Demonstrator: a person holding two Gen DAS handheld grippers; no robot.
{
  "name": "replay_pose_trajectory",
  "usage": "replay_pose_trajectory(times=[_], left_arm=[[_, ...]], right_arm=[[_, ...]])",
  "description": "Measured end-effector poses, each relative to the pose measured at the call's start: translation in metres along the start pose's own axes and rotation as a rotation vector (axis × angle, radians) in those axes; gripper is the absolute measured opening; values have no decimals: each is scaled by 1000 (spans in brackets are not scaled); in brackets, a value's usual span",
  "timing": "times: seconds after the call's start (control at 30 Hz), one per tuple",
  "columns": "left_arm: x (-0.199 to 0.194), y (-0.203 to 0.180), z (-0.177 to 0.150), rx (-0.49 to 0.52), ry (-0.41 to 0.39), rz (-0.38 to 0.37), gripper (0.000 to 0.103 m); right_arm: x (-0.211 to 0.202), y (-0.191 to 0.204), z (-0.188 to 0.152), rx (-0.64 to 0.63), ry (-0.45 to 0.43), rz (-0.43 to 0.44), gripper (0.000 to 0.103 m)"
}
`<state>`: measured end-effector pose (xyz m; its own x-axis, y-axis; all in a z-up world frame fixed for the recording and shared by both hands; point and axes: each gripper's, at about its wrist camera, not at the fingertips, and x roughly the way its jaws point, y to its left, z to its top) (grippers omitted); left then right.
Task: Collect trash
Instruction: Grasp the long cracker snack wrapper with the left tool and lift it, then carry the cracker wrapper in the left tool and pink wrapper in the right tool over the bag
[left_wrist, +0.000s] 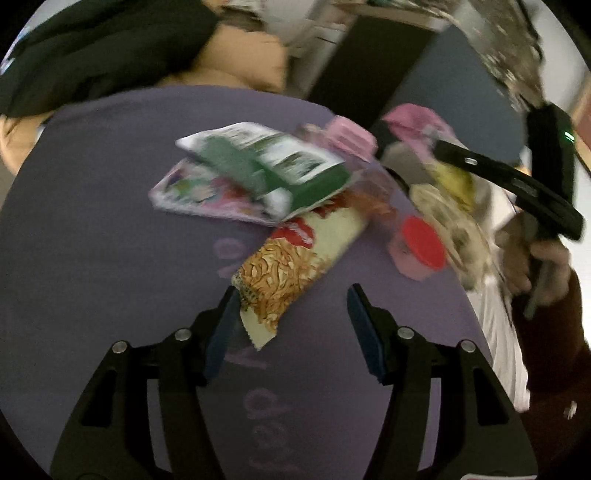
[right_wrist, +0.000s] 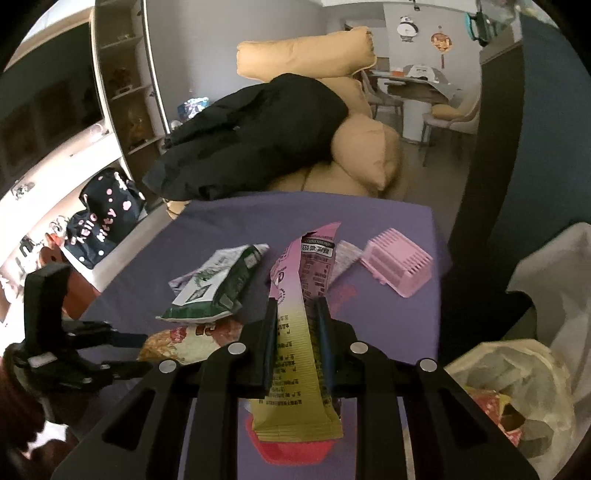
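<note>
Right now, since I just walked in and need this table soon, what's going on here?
A person is clearing trash off the purple table with two handheld grippers. The right gripper is shut on a pink-and-yellow wrapper, near a white trash bag at the table's right side. The left gripper is open, its fingers on either side of a noodle packet. A green packet, a pink basket and a red cup are on the table too.

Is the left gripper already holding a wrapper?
No, the left gripper has its jaws wide open, and the noodle wrapper lies on the table between them.
</note>
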<state>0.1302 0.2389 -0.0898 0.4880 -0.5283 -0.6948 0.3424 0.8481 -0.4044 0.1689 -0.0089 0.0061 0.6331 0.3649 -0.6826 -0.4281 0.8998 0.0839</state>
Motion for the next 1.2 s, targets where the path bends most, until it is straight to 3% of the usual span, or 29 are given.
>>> replay_pose_trajectory(times=[0.1, 0.23, 0.4, 0.53, 0.73, 0.97, 1.07, 1.17, 1.2], left_arm=[[-14, -13, 2, 82, -39, -2, 58], [-17, -16, 12, 115, -76, 29, 58], [17, -15, 28, 141, -6, 79, 58], [44, -21, 27, 163, 75, 76, 58], [49, -39, 17, 195, 101, 98, 36], [13, -57, 24, 207, 40, 149, 31], [-7, -65, 36, 216, -17, 212, 31], [-21, -74, 49, 242, -84, 328, 31], [-24, -75, 51, 242, -92, 331, 31]], right_arm=[[-3, -12, -11, 29, 0, 4, 20], [-5, -25, -22, 74, -4, 24, 20], [-5, -27, -27, 81, -10, 32, 20], [-9, -28, -30, 73, -21, 21, 20], [-17, -39, -35, 93, -36, 16, 20], [-32, -44, -36, 105, -84, 33, 20], [-42, -45, -33, 101, -114, 37, 20], [-51, -45, -28, 91, -142, 41, 20], [-53, -46, -27, 89, -147, 44, 20]])
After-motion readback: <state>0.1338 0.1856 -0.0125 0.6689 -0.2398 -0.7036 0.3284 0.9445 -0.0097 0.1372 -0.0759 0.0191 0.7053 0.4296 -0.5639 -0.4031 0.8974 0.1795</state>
